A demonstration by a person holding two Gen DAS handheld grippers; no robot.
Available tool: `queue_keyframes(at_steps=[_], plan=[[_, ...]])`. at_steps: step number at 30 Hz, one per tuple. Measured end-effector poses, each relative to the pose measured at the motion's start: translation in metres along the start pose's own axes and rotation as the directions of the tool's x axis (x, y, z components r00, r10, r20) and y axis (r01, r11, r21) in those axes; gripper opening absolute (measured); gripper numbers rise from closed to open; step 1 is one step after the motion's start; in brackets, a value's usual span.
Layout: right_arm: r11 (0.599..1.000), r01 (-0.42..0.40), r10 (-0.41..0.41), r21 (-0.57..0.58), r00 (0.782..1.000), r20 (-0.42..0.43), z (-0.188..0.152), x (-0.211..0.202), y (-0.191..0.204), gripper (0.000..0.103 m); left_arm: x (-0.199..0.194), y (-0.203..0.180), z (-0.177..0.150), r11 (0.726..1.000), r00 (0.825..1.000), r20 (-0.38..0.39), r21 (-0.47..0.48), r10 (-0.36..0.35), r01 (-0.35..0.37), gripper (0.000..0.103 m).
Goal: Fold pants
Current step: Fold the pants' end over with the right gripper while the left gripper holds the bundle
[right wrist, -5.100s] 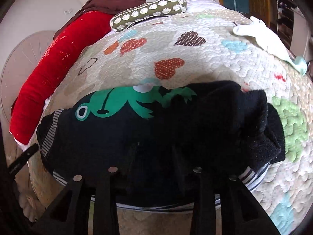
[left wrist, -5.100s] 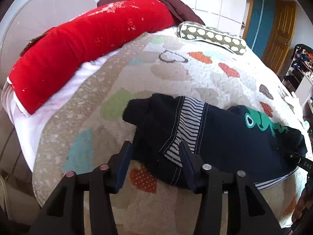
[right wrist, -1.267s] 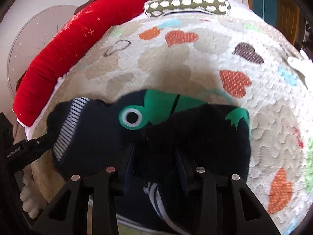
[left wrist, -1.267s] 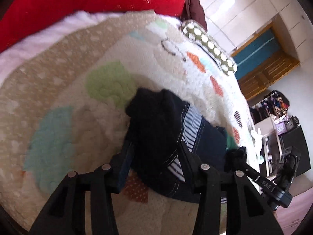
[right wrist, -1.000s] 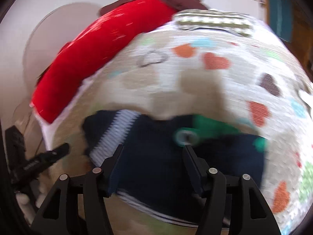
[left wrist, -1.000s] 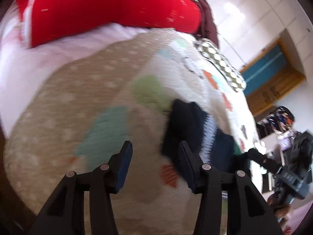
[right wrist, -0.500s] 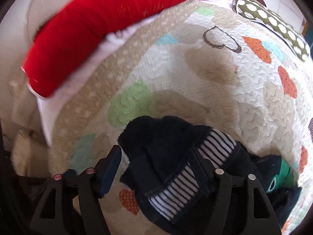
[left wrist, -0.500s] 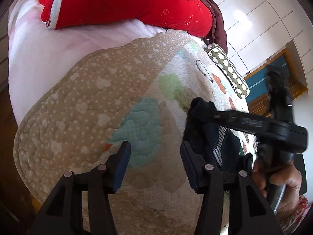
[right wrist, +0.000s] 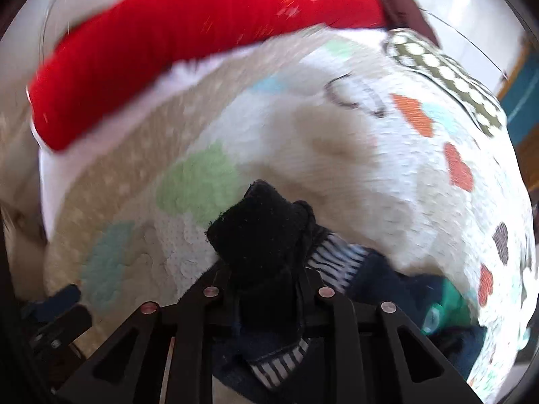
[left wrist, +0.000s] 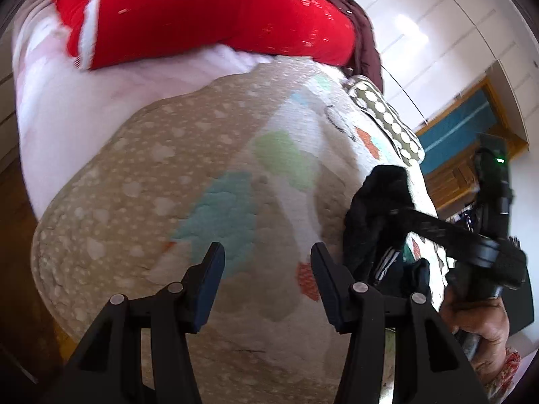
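Observation:
The dark navy pants [right wrist: 262, 222], with a striped waistband [right wrist: 337, 262] and a green frog print [right wrist: 451, 299], lie bunched on the heart-patterned quilt [right wrist: 337, 155]. My right gripper [right wrist: 266, 269] has its jaws closing, and they pinch a raised fold of the dark cloth. In the left wrist view the same pants [left wrist: 374, 202] stand lifted at the right, with the right gripper [left wrist: 394, 215] clamped on them and a person's hand [left wrist: 478, 320] holding it. My left gripper [left wrist: 266, 252] stands open over bare quilt, left of the pants, with nothing between its fingers.
A long red bolster [left wrist: 202, 10] lies along the far side of the bed, on a white sheet [left wrist: 84, 107]. A green pillow with white dots [left wrist: 387, 114] sits at the back right. The quilt's beige border [left wrist: 118, 202] drops off at the near left. A teal door [left wrist: 454, 124] stands beyond.
My right gripper swept left across the pants to their dark end and closed on a fold, lifting it. My left gripper let the pants go and now hangs over bare quilt.

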State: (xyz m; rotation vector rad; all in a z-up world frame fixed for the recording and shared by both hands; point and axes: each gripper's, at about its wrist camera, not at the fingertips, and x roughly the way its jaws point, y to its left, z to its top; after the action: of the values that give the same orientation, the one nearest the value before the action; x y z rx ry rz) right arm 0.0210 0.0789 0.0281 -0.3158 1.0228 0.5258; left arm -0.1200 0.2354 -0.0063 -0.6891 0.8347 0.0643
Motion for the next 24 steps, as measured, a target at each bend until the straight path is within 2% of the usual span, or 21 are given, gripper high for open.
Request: queue_keyframes(at_steps=[3,6,8,12,15,17,18,19,21,24], plan=[[0.994,-0.057,0.052,0.095,0.997,0.054,-0.008,-0.023,-0.033,0.023,0.009,-0.029,-0.008,0.996,0.999,0.012,0.073,-0.043,0.042,0.064],[0.979,-0.119,0.109,0.168,0.992,0.069,-0.013,-0.030,-0.057,0.023,0.024,-0.059,-0.021,0.983,0.996,-0.011,0.166,-0.083,0.084,0.064],[0.964,-0.164,0.152,0.210,0.986,0.074,-0.014,-0.031,-0.070,0.023,0.032,-0.083,-0.033,0.962,0.995,-0.019,0.254,-0.100,0.101,0.066],[0.945,-0.233,0.220,0.228,0.972,0.082,-0.014,-0.033,-0.075,0.023,0.043,-0.108,-0.039,0.928,0.997,0.022,0.367,-0.068,0.055,0.075],[0.937,-0.267,0.256,0.223,0.963,0.081,-0.014,-0.033,-0.072,0.023,0.059,-0.110,-0.029,0.932,1.000,0.023,0.361,-0.019,0.010,0.074],[0.929,-0.288,0.277,0.233,0.958,0.079,-0.015,-0.032,-0.073,0.023,0.070,-0.112,-0.022,0.941,0.998,-0.034,0.334,-0.044,0.053,0.047],[0.925,-0.295,0.284,0.239,0.956,0.078,-0.015,-0.031,-0.075,0.023,0.074,-0.114,-0.021,0.941,0.997,-0.063,0.330,-0.055,0.073,0.020],[0.921,-0.303,0.292,0.246,0.953,0.078,-0.016,-0.030,-0.076,0.023,0.079,-0.119,-0.020,0.941,0.993,-0.102,0.326,-0.067,0.097,0.007],[0.909,-0.320,0.309,0.267,0.947,0.084,-0.018,-0.030,-0.081,0.023,0.079,-0.126,-0.022,0.937,0.989,-0.120,0.326,-0.089,0.123,0.007],[0.893,-0.342,0.321,0.292,0.940,0.119,-0.024,-0.038,-0.094,0.023,0.068,-0.146,-0.028,0.918,0.981,-0.134,0.352,-0.141,0.181,0.006]])
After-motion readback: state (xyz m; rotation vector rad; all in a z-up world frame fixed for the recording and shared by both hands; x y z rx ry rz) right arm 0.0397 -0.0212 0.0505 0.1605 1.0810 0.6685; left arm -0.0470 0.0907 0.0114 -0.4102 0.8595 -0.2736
